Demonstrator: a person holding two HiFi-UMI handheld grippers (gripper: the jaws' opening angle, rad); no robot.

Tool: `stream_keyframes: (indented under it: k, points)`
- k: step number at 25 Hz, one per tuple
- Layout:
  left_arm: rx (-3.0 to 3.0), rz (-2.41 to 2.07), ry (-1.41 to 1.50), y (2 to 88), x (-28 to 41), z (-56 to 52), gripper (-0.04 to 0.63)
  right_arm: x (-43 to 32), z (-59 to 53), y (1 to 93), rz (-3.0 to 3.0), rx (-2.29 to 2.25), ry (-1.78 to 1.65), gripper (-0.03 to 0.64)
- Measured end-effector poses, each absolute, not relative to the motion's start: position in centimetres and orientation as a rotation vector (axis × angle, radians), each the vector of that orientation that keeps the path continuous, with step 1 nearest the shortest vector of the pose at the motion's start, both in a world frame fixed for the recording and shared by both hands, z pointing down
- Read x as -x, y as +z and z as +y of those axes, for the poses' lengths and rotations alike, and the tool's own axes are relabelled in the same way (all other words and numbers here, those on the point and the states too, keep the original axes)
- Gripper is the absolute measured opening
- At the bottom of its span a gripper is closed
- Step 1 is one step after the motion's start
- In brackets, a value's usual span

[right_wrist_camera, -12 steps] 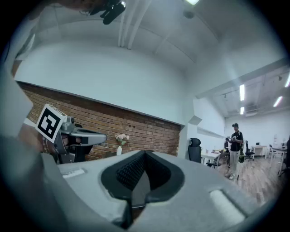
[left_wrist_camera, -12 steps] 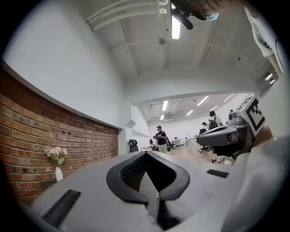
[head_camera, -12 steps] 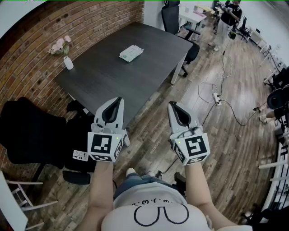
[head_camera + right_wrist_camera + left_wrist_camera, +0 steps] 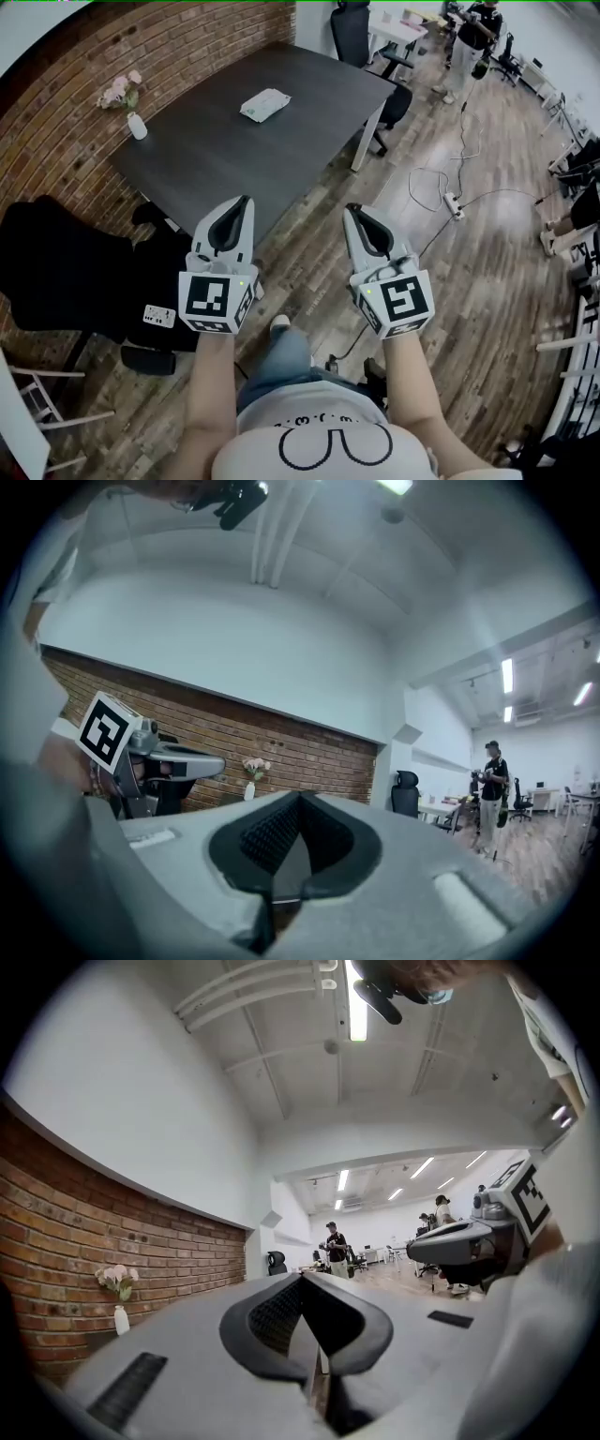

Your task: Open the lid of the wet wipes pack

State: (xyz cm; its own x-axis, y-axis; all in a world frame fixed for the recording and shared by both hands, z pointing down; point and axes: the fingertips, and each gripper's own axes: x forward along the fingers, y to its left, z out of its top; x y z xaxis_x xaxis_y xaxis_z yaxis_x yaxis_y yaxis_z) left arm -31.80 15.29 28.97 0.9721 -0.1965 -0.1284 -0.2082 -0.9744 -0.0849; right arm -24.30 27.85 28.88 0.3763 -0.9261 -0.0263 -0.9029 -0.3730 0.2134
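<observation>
This looks like the approach step. The pale green soft wet wipes pack (image 4: 264, 105) lies at 12 o'clock on the dark grey rectangular counter (image 4: 234, 164), well apart from both tools. The left tool (image 4: 242, 206) and right tool (image 4: 353, 215) are fully closed and hold nothing. The next move calls for stepping closer and reaching. The pack's lid is too small to make out.

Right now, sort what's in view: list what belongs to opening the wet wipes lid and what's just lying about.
For the job: wipes pack; table it lies on; left claw and right claw, both shut and empty.
Lying about: vase of flowers; office chair; power strip on the floor.
</observation>
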Motion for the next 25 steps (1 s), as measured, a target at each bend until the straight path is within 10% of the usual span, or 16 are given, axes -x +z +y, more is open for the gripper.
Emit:
stream_keyframes:
  k: [25]
  points:
    - [3.06, 0.546, 0.142, 31.9, 6.1, 1.3, -0.002, -3.1, 14.8, 30.7, -1.809, -2.362, -0.152, 0.0]
